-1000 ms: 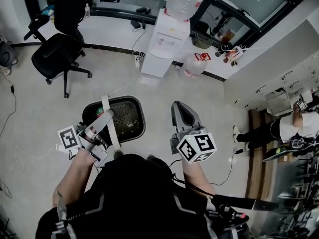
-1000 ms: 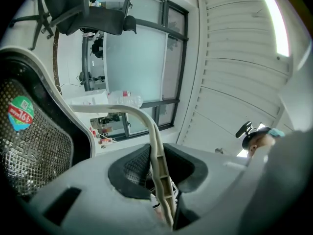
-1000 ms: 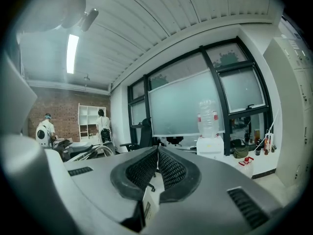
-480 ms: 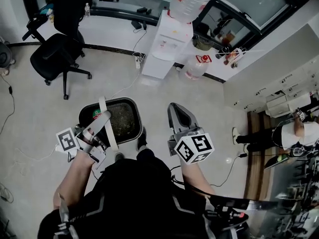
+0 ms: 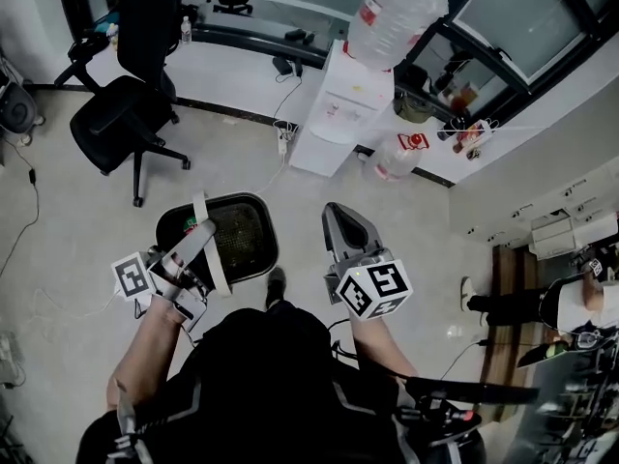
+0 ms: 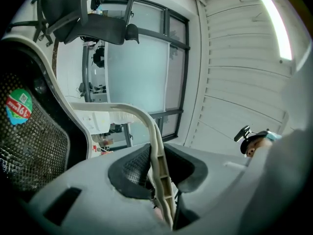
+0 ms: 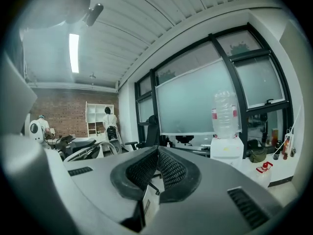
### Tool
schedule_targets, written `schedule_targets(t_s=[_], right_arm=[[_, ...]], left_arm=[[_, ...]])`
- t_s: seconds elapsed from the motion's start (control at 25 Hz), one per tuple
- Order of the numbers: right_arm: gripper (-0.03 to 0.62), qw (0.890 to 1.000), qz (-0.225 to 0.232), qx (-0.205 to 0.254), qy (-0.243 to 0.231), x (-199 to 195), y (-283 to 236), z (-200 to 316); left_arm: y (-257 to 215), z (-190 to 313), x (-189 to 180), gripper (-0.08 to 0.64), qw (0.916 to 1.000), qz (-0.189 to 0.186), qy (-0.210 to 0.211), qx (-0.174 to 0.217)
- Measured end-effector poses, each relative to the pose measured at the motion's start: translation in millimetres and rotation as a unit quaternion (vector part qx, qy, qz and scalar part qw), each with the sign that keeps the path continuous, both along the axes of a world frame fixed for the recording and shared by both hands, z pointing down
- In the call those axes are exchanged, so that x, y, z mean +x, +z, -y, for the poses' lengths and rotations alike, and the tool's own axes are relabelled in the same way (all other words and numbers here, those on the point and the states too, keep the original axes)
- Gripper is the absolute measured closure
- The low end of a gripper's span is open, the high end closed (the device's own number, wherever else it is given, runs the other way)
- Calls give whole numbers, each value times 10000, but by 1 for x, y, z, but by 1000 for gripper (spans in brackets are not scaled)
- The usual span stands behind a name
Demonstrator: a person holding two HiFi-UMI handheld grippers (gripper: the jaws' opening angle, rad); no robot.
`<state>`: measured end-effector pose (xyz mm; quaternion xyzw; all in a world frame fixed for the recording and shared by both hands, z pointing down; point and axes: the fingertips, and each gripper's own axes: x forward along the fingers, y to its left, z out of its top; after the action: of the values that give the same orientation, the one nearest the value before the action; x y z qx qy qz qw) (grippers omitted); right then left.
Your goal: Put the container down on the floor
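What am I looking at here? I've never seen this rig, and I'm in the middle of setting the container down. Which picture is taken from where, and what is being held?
There is no robot arm. A person holds a hand tool with a two-jaw claw in each hand.

The top-down picture comes from a camera on the person's head, looking down at the floor. The other two come from cameras riding on each tool, looking along its jaws.

The left claw is closed on the white handle of the black mesh container, which is low in front of the person. Whether its base touches the floor cannot be told from these views. The right claw is shut, with nothing gripped.

Also on the floor are a black office chair and a white water dispenser.
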<state>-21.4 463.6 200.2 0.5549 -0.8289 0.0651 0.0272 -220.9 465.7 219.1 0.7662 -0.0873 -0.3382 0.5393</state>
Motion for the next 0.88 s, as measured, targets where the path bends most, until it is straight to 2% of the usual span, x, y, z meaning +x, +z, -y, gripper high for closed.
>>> schedule_targets(t_s=[0.44,0.6,0.88], right_arm=[[583,9997,118,-20,-234,66,-4,104],[583,9996,101,-32,-261,94,-2,127],[583,9995,-11,-163,-281,143,9,163]], left_arm=[[-16,97,61,479,9997,62,-244,79],[-18,127,88,477,9996,143,-252,57],[-22,167,122,477,9993,31,-323,158]])
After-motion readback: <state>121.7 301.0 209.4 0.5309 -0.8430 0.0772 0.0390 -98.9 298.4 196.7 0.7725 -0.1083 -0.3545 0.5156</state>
